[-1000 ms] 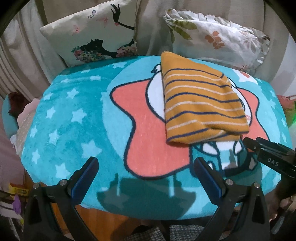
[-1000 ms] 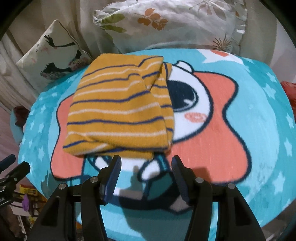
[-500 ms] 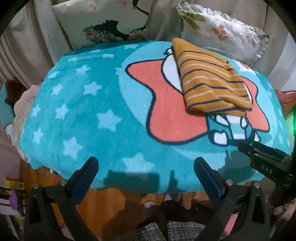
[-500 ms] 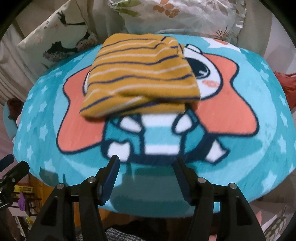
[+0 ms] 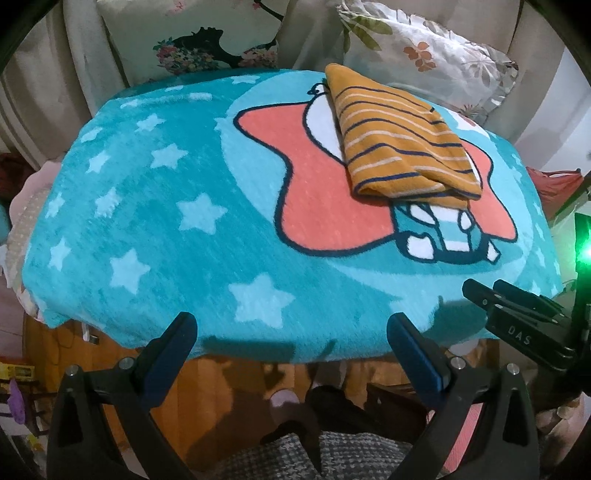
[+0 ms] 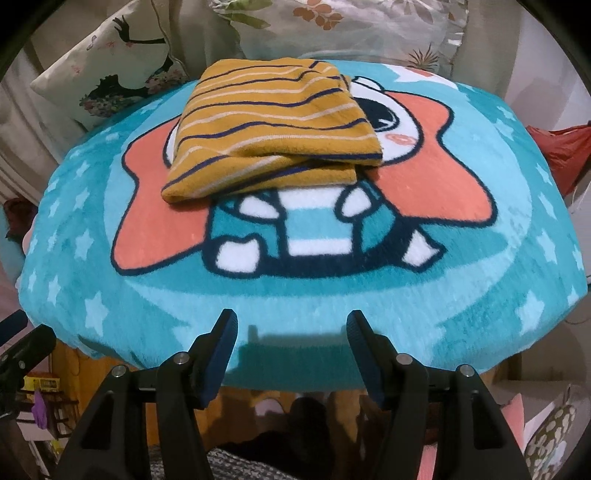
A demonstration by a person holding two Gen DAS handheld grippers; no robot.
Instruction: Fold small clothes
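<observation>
both grippers [image 5: 291,334] [image 6: 291,334], jaws wide and empty, have backed off the folded mustard striped knit garment [image 6: 273,129]; fold looks finished.

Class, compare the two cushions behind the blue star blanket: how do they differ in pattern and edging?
The left cushion carries a black silhouette figure with small flowers at its base; the right cushion is scattered with leaves and orange blossoms. The left cushion has a plain edge, while the right cushion has a ruffled one. Both are pale and lean against the backrest behind the blanket.
</observation>
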